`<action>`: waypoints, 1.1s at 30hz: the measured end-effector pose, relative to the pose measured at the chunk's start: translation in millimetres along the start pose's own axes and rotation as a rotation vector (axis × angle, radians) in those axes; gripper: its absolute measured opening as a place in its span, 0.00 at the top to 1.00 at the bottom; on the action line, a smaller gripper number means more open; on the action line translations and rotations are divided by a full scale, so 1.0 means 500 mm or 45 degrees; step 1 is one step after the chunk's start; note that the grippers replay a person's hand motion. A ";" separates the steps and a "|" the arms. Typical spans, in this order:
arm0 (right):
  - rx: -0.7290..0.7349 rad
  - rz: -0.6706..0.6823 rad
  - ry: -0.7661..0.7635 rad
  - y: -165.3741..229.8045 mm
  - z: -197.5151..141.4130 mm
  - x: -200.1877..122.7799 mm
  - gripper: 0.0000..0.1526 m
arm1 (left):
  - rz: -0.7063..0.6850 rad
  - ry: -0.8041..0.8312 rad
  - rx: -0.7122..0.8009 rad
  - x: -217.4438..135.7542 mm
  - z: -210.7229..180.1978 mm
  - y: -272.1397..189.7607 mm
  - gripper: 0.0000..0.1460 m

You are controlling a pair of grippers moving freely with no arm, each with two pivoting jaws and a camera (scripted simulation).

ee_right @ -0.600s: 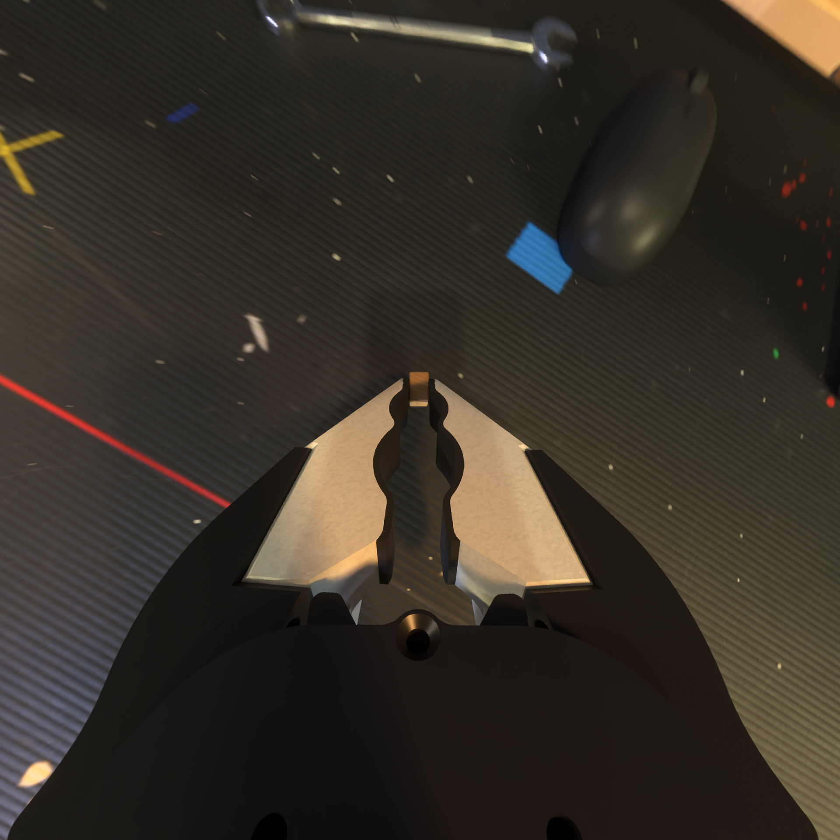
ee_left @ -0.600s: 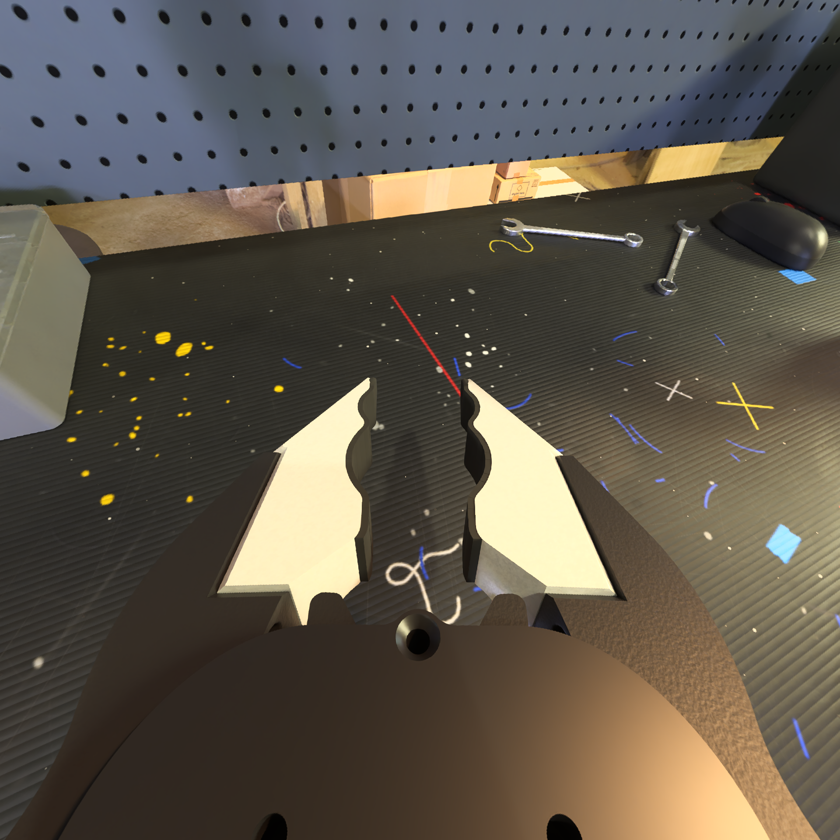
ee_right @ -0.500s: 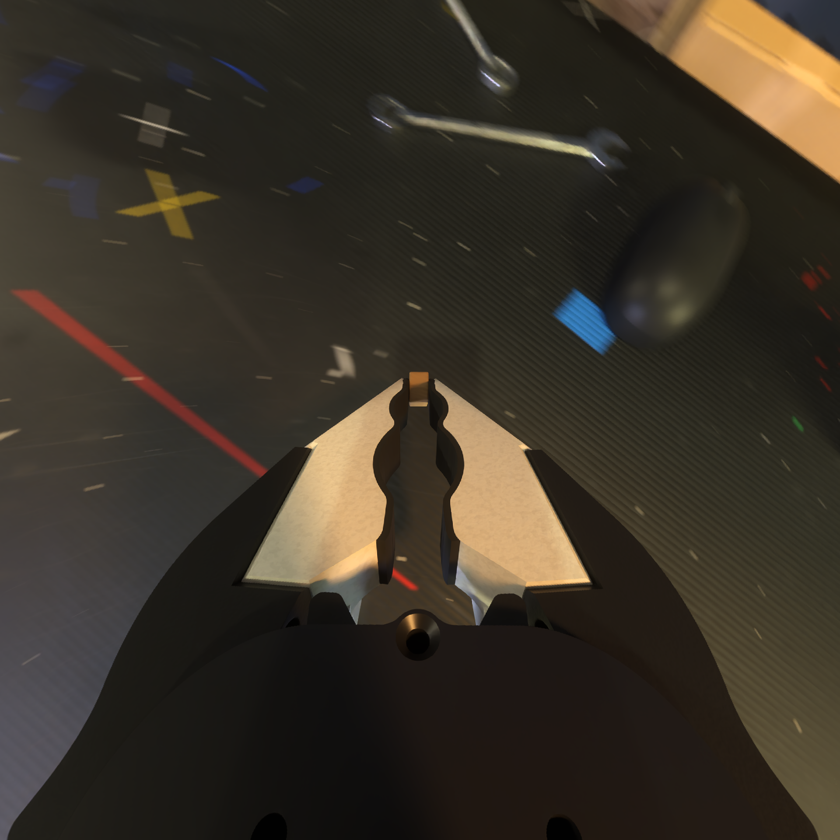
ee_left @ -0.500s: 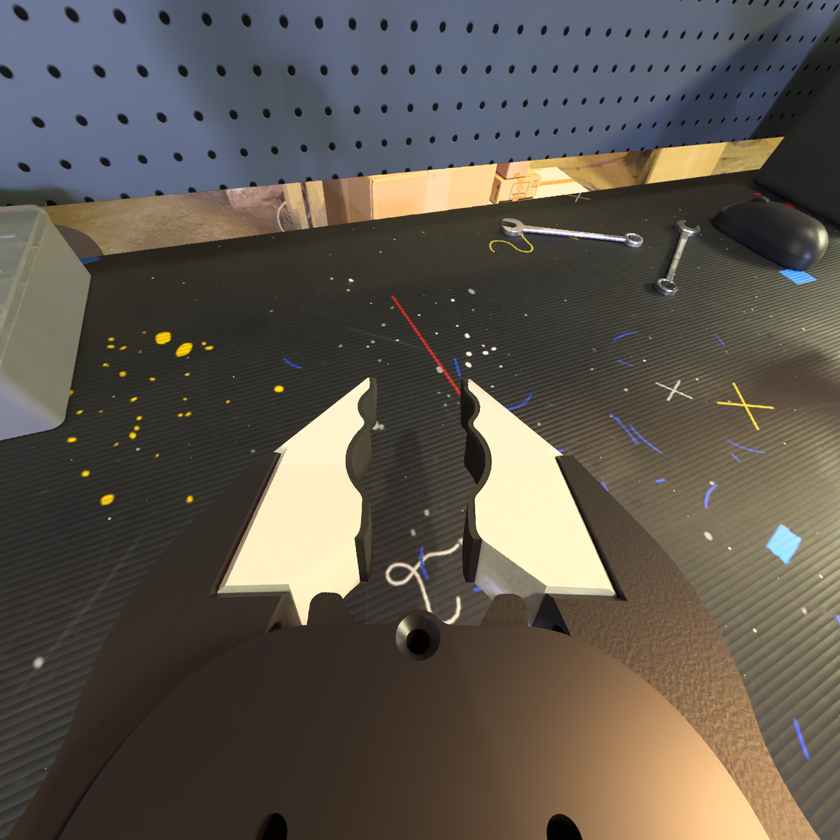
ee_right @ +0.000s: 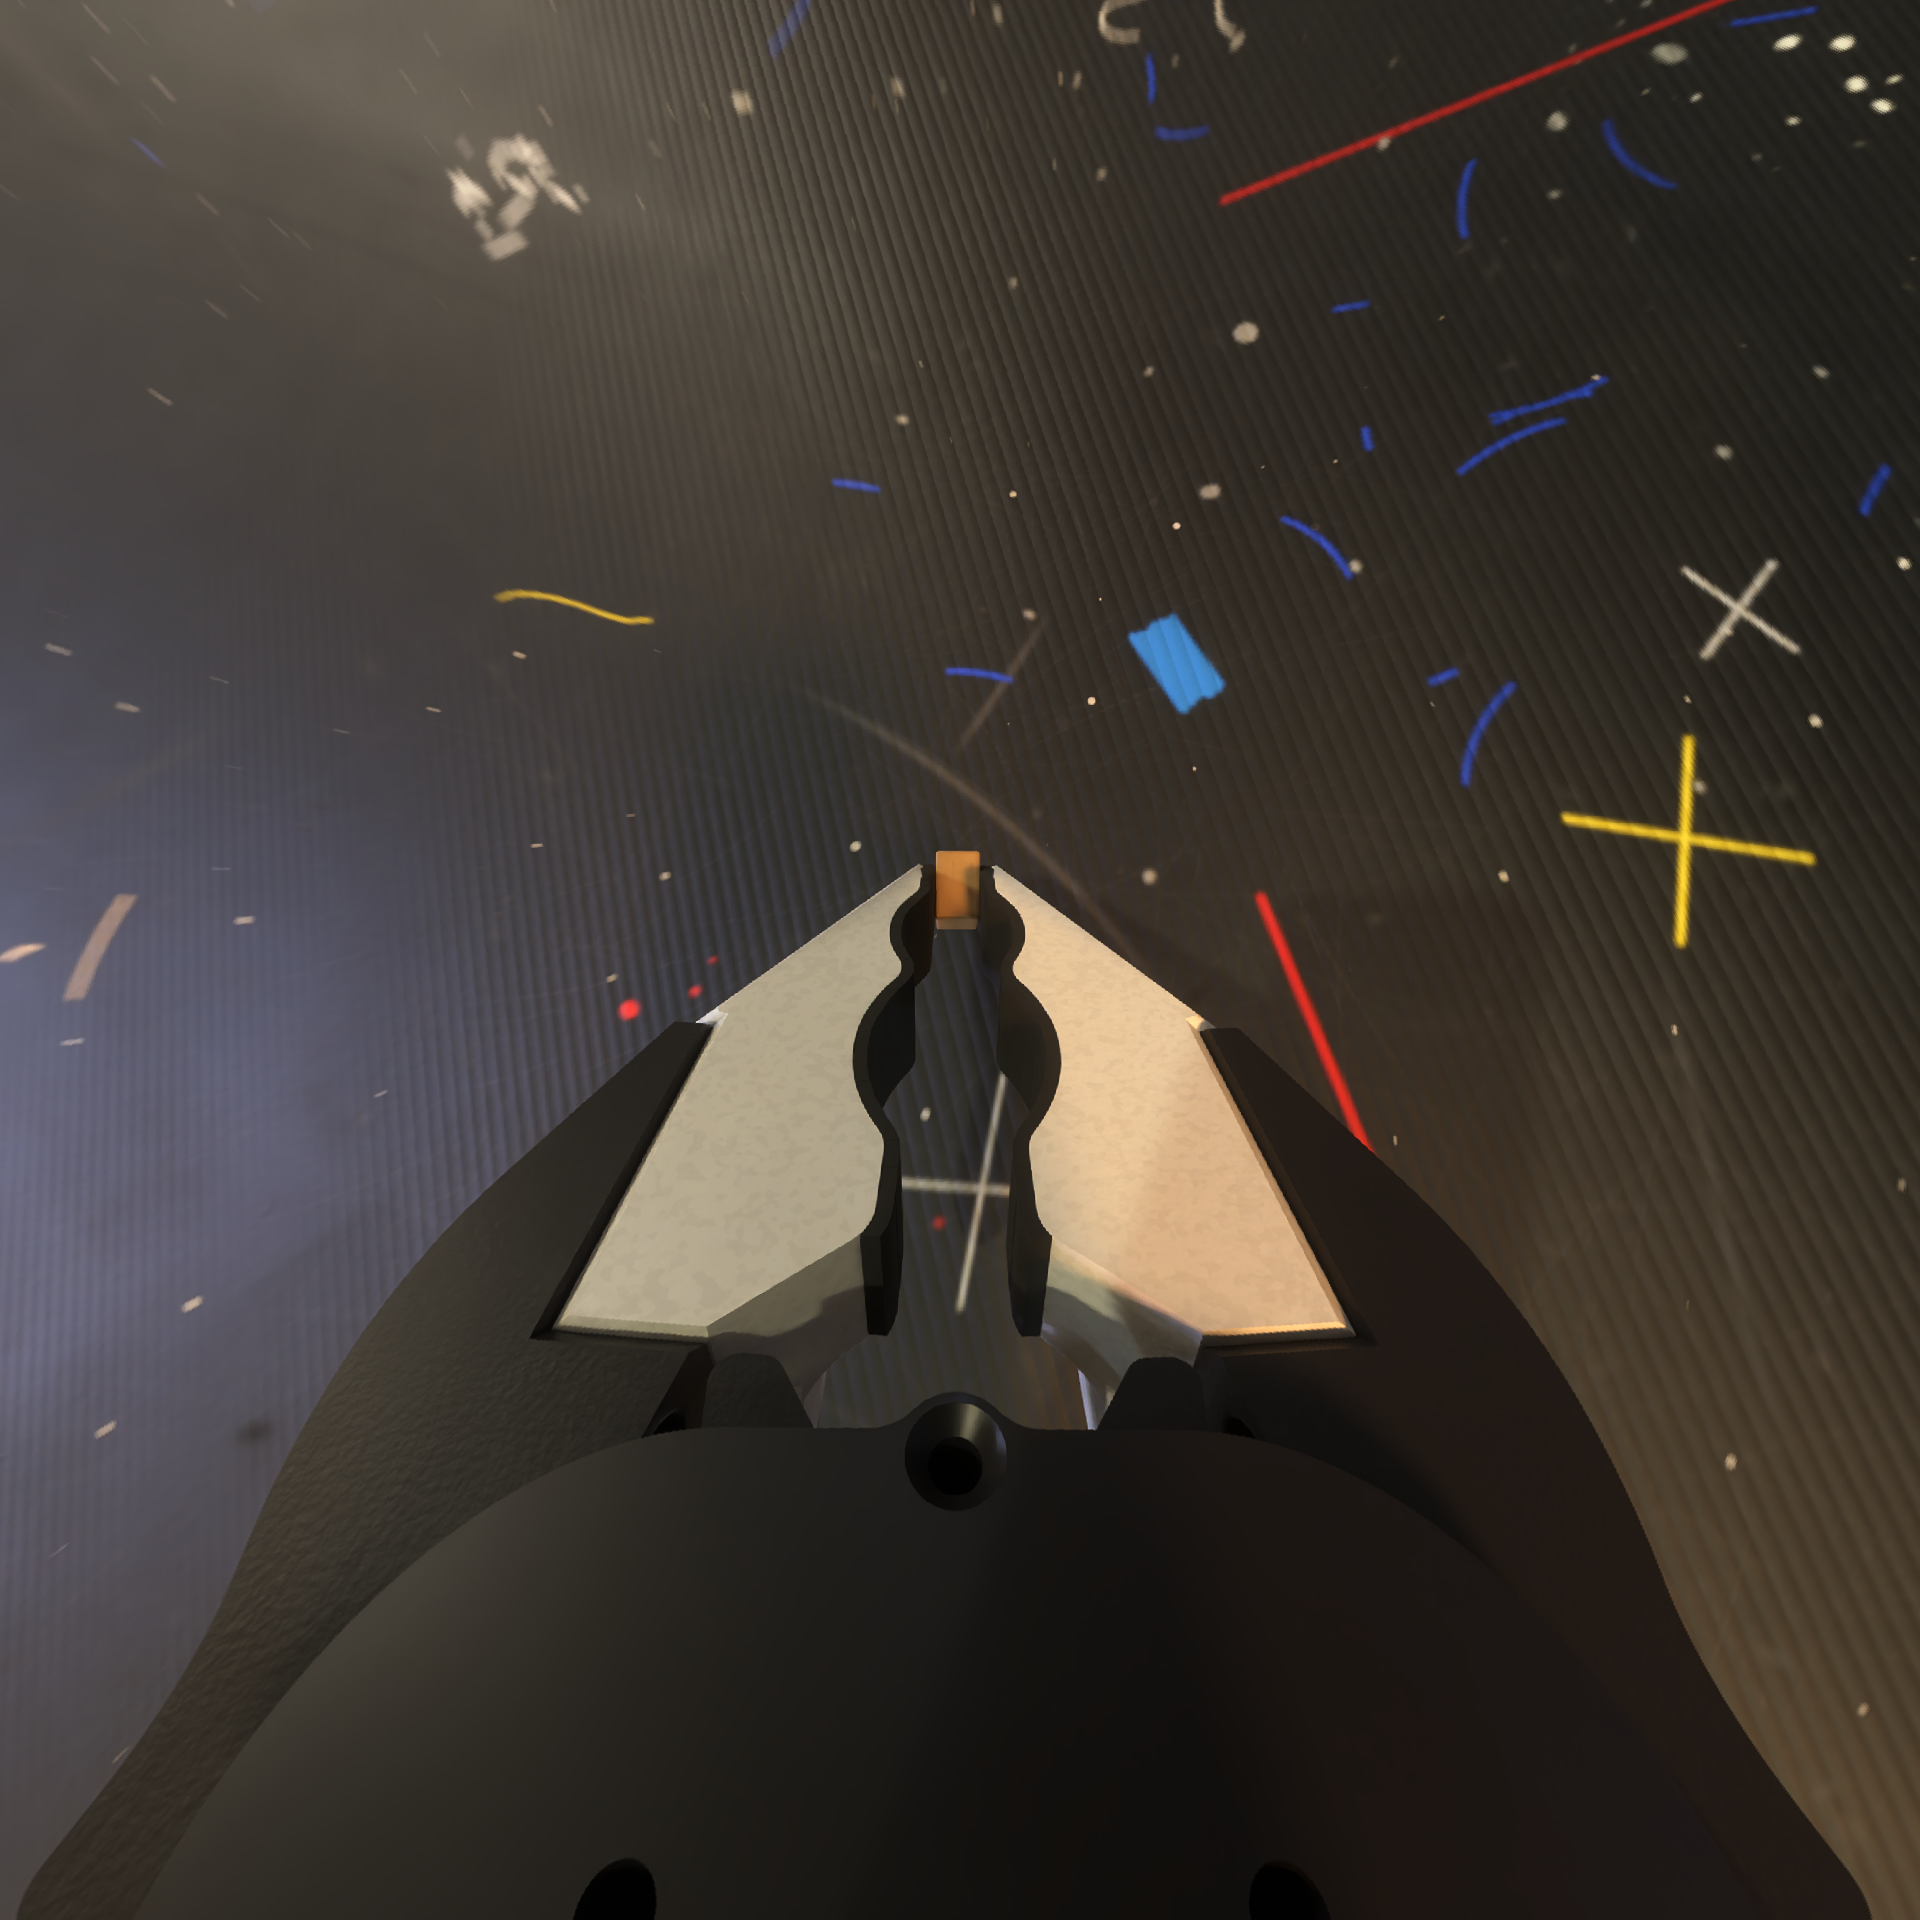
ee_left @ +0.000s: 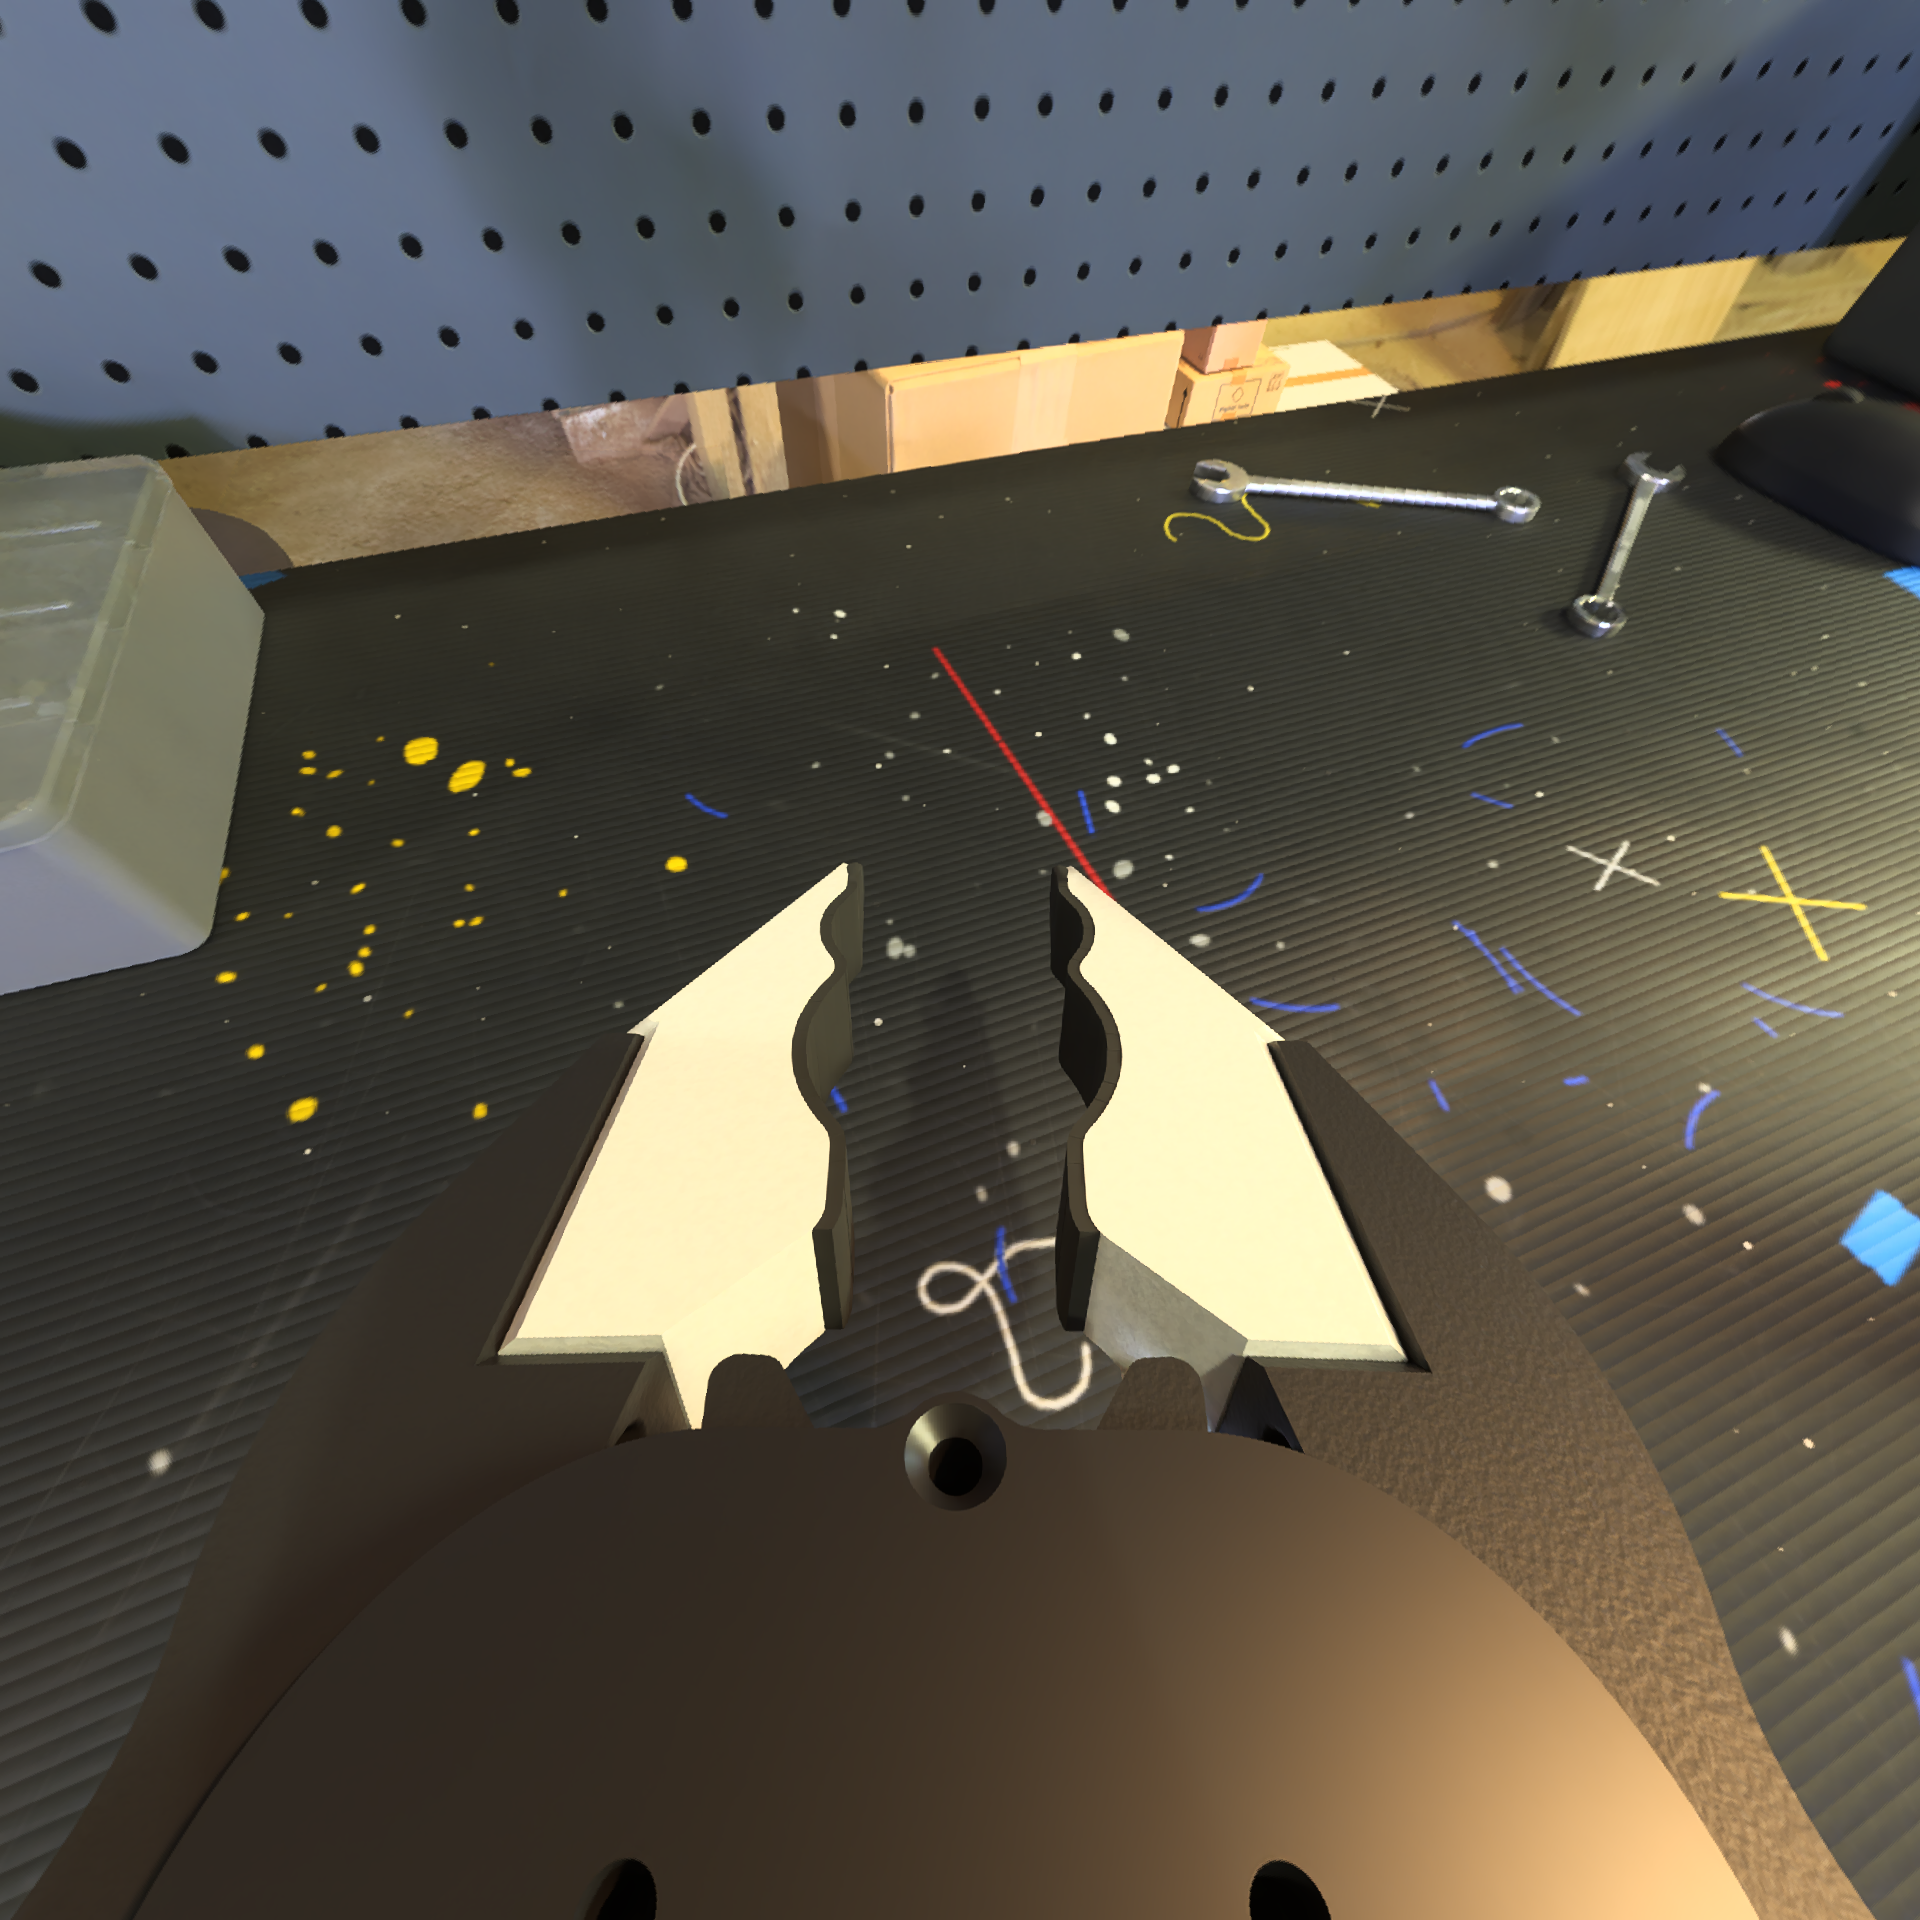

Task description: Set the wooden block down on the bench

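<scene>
Right wrist view: right gripper (ee_right: 957,894) clamped on the block (ee_right: 956,886) at its fingertips, poised over the dark, paint-flecked bench (ee_right: 520,1039), with bare mat all around. Left wrist view: left gripper (ee_left: 956,899) gaping and holding nothing above the bench (ee_left: 520,1195); clear bin (ee_left: 94,717) at left edge, two wrenches (ee_left: 1361,497) (ee_left: 1621,545) and a black mouse (ee_left: 1829,478) far right, pegboard (ee_left: 935,177) along the back edge.
</scene>
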State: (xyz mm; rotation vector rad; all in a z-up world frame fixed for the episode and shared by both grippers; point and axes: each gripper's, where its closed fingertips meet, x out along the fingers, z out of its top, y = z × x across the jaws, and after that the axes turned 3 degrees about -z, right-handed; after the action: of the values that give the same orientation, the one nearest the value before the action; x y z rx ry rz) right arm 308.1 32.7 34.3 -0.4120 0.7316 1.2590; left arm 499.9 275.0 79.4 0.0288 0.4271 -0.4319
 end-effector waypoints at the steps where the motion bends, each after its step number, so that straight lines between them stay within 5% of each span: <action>1: -0.035 -0.033 0.037 -0.001 -0.001 0.017 0.95 | 0.007 0.008 0.009 0.001 -0.002 0.000 0.75; 8: -0.125 -0.104 0.158 -0.006 -0.020 0.051 0.95 | 0.001 0.024 0.010 0.002 -0.009 -0.004 0.75; 16: -0.013 -0.083 0.022 -0.009 -0.003 0.022 0.91 | 0.001 0.033 0.014 0.003 -0.013 -0.004 0.75; 21: 0.177 -0.210 -0.185 -0.062 -0.020 -0.101 0.91 | 0.001 0.038 0.010 0.004 -0.015 -0.002 0.75; 28: 0.514 -0.809 -0.169 -0.248 -0.224 -0.340 0.91 | 0.006 0.039 0.014 0.006 -0.015 0.000 0.75; 33: 0.757 -1.067 -0.108 -0.347 -0.356 -0.424 0.90 | 0.008 0.036 0.006 0.006 -0.014 0.003 0.75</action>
State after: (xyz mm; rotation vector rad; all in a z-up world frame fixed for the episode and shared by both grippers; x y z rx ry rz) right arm 398.7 -281.1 37.0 -0.1349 0.7107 0.2433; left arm 500.1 276.0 71.5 0.0412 0.4535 -0.4265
